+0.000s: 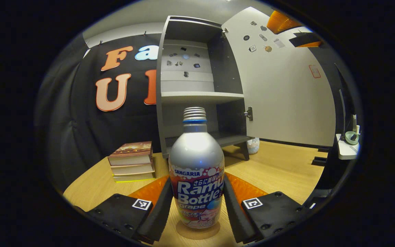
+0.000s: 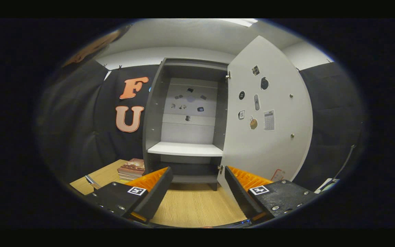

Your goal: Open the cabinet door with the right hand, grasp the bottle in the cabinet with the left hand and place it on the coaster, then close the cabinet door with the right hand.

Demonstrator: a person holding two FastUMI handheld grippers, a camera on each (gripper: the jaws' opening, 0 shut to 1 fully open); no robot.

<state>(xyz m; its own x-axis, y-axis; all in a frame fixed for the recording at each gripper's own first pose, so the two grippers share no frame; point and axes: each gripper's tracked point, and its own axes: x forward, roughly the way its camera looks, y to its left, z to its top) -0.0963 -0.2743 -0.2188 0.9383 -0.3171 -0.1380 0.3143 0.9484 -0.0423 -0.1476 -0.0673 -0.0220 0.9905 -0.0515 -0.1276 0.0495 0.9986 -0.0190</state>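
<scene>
1. Cabinet, tall grey open-front unit with white shelf [image 2: 185, 149], centre of the right gripper view. Its white door with stickers on the inner face [image 2: 269, 137] is swung fully open at right; shelves look bare. I'd say the door stays open because only the closing step is left.
2. Light wooden tabletop [image 1: 279, 171] carries everything. Stack of books with pale page edges [image 1: 132, 161] sits at left centre of the left gripper view, beside the cabinet foot.
3. Silver metal bottle with threaded neck, no cap on [image 1: 196, 171], stands upright on a round brown coaster [image 1: 183, 232] at bottom centre of the left gripper view. Placement looks done.
4. Label reads "SANGARIA", "Ramu Bottle", "Grape", plus Japanese script I can't read off.
5. Left gripper [image 1: 197, 212]: black fingers flank the bottle closely. Contact or a thin gap: can't tell, so grip state unknown.
6. Right gripper [image 2: 199, 195]: fingers spread wide, nothing between them, aimed at the cabinet base with the door's lower edge just above its right finger. Likely staged for the push.
</scene>
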